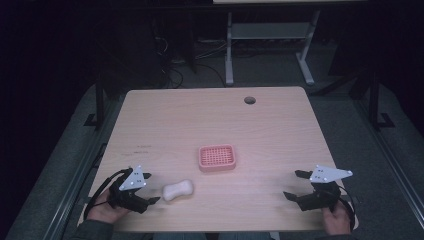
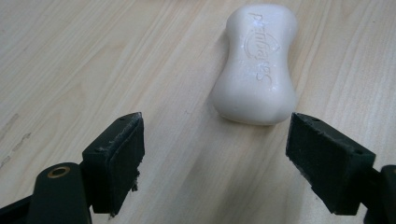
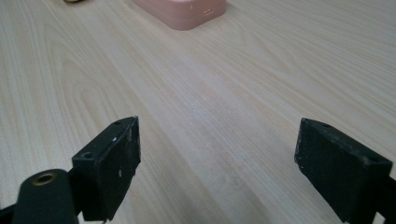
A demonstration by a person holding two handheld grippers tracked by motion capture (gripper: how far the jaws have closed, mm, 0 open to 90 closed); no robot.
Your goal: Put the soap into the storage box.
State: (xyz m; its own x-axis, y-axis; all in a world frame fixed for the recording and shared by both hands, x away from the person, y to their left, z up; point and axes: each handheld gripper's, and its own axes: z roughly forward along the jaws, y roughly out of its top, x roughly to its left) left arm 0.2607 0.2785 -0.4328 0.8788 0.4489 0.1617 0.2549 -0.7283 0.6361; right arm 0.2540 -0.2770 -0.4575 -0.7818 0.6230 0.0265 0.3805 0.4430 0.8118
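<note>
The left claw (image 1: 151,188) is held wide open near the left front edge of the surface (image 1: 280,135), nothing gripped between its pads. In the left gripper view (image 2: 215,149) a white soap bar (image 2: 257,65) is seen just beyond the open jaws, lying flat on the wood and untouched; raised lettering is pressed into its top, but it cannot be read with certainty. In the high view the soap bar (image 1: 178,190) lies just right of that claw. The right claw (image 1: 294,185) is likewise held open and empty near the right front edge, well apart from the soap; in its own view (image 3: 217,154) only bare wood lies between the pads.

A pink soap dish (image 1: 217,157) with a gridded top stands near the middle of the surface, beyond the soap; in the right gripper view it (image 3: 182,11) is cut off by the top edge. The hands are partly cropped at the bottom of the high view. A round cable hole (image 1: 249,100) is set near the far edge. The room behind is dark; a desk frame (image 1: 270,45) and cables on the floor are dimly made out.
</note>
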